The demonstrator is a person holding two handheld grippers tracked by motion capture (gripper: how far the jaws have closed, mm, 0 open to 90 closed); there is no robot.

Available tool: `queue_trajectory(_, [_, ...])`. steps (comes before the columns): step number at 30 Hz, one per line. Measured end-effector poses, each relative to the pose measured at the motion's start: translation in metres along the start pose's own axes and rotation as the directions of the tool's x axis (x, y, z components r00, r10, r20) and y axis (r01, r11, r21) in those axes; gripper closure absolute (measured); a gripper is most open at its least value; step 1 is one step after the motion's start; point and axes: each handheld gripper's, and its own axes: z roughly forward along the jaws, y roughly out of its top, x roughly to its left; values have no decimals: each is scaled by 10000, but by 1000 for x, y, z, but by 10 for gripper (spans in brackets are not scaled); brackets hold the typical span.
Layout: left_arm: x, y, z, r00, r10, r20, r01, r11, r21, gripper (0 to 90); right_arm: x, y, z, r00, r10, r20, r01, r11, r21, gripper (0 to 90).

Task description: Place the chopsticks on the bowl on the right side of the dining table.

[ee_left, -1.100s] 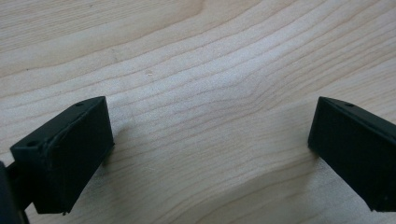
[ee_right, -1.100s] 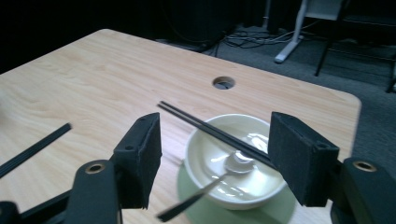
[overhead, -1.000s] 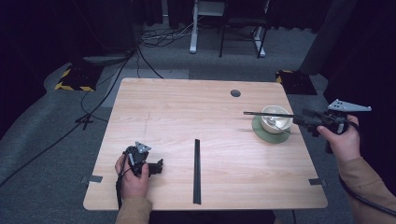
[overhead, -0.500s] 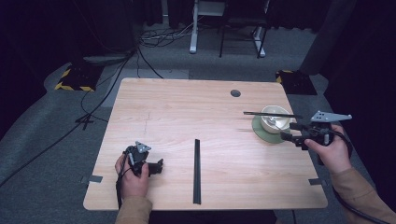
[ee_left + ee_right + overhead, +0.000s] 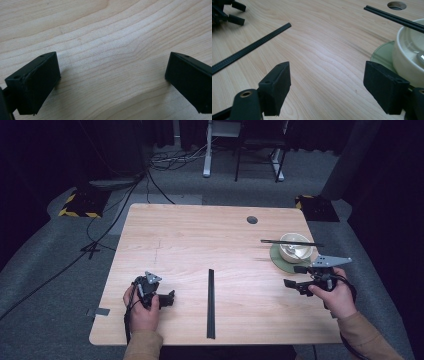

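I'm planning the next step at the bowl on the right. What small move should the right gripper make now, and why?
Probably ease the right gripper forward toward the white bowl. Its jaws stand wide open with nothing between them, just short of the green plate under the bowl, and black chopsticks lie across the bowl's rim. The left gripper rests open on the table.

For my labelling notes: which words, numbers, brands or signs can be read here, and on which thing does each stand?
None: no readable text.
White bowl, green plate, black chopsticks, black strip, wooden table: unmarked.
Yellow-black hazard stripes on the floor block: a pattern, no words.
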Motion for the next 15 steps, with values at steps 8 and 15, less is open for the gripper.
queue_trajectory(8, [0,0,0,10000,7,-15,-7,10000,17,1,16,-20,20,9987,-435,-279,439,9989,131,181])
queue_trajectory(15, [0,0,0,10000,5,-2,-5,10000,1,1,23,-43,31,9983,-378,-436,353,9977,-570,184])
